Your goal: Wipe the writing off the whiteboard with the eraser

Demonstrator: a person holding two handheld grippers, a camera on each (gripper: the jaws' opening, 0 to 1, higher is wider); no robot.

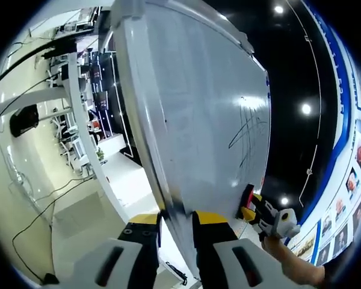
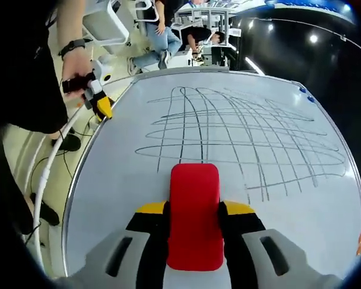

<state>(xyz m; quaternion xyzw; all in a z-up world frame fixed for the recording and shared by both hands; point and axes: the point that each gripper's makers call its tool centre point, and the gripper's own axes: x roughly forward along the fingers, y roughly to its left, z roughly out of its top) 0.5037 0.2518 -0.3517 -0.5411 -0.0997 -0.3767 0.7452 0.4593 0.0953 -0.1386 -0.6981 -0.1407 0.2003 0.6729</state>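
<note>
The whiteboard (image 2: pixel 120 174) bears a grid of crossing dark lines (image 2: pixel 246 135) over its middle and far part. My right gripper (image 2: pixel 194 208) is shut on a red eraser (image 2: pixel 194 198), which points at the board just short of the nearest lines. The left gripper view looks along the whiteboard (image 1: pixel 198 102) almost edge-on, with my left gripper (image 1: pixel 176 220) shut on its near edge. That view catches some of the lines (image 1: pixel 249 129), and the right gripper (image 1: pixel 262 212) with the eraser (image 1: pixel 248 194) against the board. The left gripper (image 2: pixel 100 103) sits at the board's left edge.
A person's hand (image 2: pixel 77 63) holds the left gripper, and a white cable (image 2: pixel 48 174) hangs beside the board. People sit at desks (image 2: pixel 168 30) behind the board. Office desks and chairs (image 1: pixel 78 129) and floor cables (image 1: pixel 42 211) lie left of the board.
</note>
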